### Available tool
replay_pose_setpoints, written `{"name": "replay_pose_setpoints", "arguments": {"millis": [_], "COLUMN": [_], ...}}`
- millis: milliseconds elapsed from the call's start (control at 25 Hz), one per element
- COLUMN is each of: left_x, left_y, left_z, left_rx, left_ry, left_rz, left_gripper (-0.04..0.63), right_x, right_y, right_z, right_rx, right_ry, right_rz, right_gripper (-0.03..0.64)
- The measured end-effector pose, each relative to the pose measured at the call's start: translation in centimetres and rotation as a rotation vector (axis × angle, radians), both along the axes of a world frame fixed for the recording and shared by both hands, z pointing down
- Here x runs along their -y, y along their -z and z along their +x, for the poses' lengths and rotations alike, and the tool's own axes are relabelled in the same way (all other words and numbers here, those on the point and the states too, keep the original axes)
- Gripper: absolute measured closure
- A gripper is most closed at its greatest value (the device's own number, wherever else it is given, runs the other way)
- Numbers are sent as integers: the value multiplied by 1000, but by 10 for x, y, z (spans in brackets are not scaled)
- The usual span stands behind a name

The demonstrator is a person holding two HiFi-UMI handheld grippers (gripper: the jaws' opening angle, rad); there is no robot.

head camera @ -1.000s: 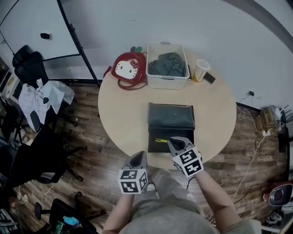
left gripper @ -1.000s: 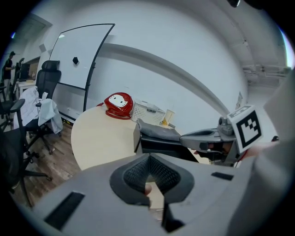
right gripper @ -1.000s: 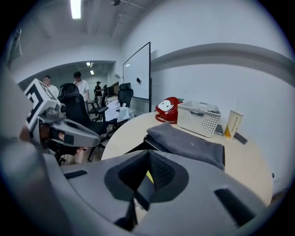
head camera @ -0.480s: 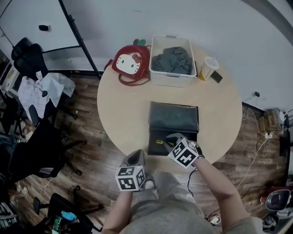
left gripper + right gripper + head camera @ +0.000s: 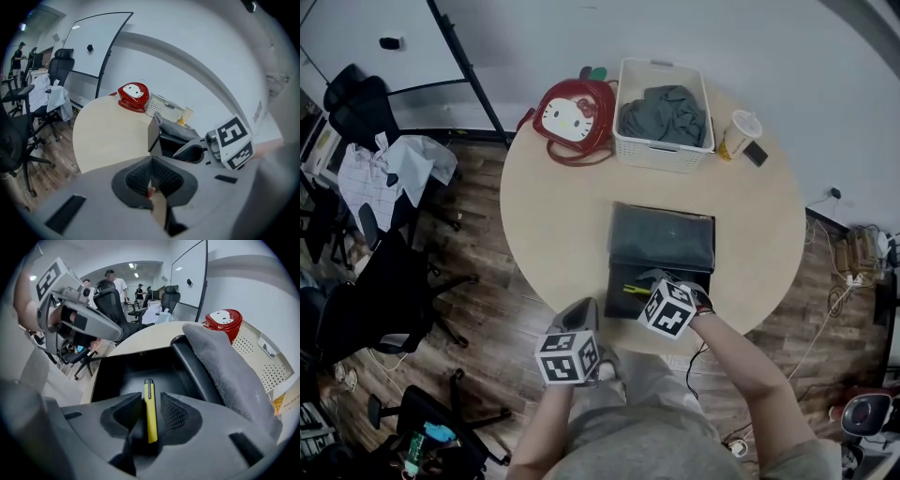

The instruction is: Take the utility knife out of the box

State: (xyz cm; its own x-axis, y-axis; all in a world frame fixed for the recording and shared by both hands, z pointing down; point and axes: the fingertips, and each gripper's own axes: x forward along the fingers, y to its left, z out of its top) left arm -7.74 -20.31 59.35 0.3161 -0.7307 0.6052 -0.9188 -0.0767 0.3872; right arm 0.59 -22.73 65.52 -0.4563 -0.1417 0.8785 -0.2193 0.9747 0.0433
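Left gripper [image 5: 151, 174] jaws closed, nothing between; round table [image 5: 108, 136] ahead with open black box [image 5: 153, 135], red bag [image 5: 133, 96], white basket [image 5: 164, 107]

Round table [image 5: 551, 230] carries box [image 5: 662, 240], basket [image 5: 662, 156], bag [image 5: 575, 118], cup [image 5: 738, 132].

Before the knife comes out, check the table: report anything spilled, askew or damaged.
Nothing stands out. The box sits open on the table. The utility knife lies flat inside, between the opening jaws of the right gripper. The cup stands upright.

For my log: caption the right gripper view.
Right gripper, jaws opening, straddles the yellow knife in the black box.
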Motion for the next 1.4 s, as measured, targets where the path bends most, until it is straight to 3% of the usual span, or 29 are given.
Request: {"name": "replay_pose_setpoints", "arguments": {"millis": [400, 680, 1120, 1400], "left_x": [1, -3, -27, -44], "left_y": [-3, 6, 31, 48], "left_z": [-9, -6, -1, 6], "left_rx": [-19, -1, 9, -6], "left_ry": [23, -14, -63, -92], "left_rz": [-16, 7, 61, 102], "left_gripper": [592, 594, 593, 594], "right_x": [8, 9, -7, -23], "right_y": [-7, -1, 47, 87], "right_z": [-1, -1, 1, 6], "right_rx": [-37, -42, 39, 146], "right_ry": [-1, -30, -146, -295], "right_rz": [47, 74, 170, 261], "right_gripper": [561, 561, 563, 563]}}
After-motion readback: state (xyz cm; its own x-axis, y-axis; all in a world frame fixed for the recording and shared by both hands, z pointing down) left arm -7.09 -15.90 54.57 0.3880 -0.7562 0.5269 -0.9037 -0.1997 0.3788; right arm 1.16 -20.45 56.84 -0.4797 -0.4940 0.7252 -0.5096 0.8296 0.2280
